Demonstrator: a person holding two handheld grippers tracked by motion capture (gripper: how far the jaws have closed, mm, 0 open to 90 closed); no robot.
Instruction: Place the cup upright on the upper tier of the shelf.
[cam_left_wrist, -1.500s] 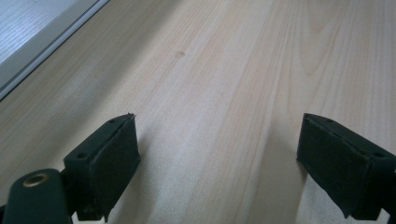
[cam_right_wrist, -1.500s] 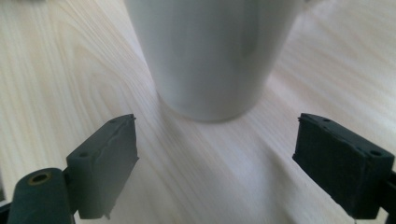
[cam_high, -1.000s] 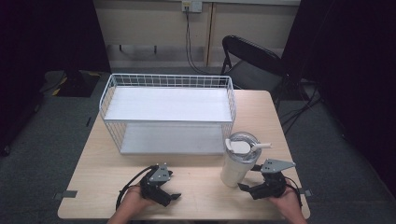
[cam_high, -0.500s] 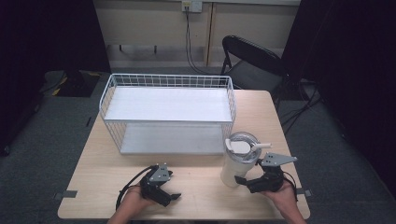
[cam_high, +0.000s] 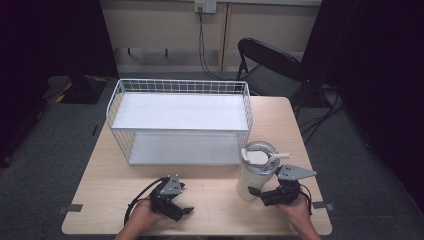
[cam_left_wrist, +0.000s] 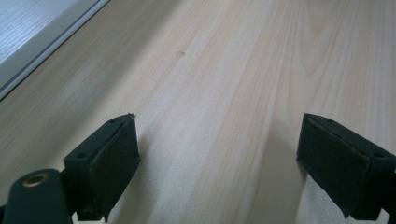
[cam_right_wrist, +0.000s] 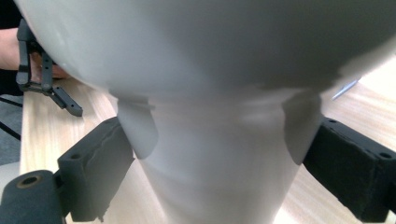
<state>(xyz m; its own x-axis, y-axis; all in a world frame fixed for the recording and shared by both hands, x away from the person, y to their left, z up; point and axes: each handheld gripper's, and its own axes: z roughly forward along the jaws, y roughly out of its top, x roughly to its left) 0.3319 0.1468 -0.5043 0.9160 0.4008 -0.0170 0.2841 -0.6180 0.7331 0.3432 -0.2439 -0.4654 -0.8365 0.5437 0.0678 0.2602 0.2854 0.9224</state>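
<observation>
The right hand-held gripper (cam_high: 261, 192) had closed in on the white lidded tumbler (cam_high: 256, 172), which stood upright on the surface (cam_high: 210, 200) just in front of the white wire shelf rack (cam_high: 181, 122). A second earlier it sat apart from the cup; now its spread jaws flanked the narrow base without clamping, so a grasp looked imminent. The left hand-held gripper (cam_high: 181, 212) had stayed put, released, over bare wood.

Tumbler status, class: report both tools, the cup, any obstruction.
Left tool open, idle on table. Right tool open, jaws either side of tumbler base. Tumbler upright, lid on. Wire basket behind, apart.
</observation>
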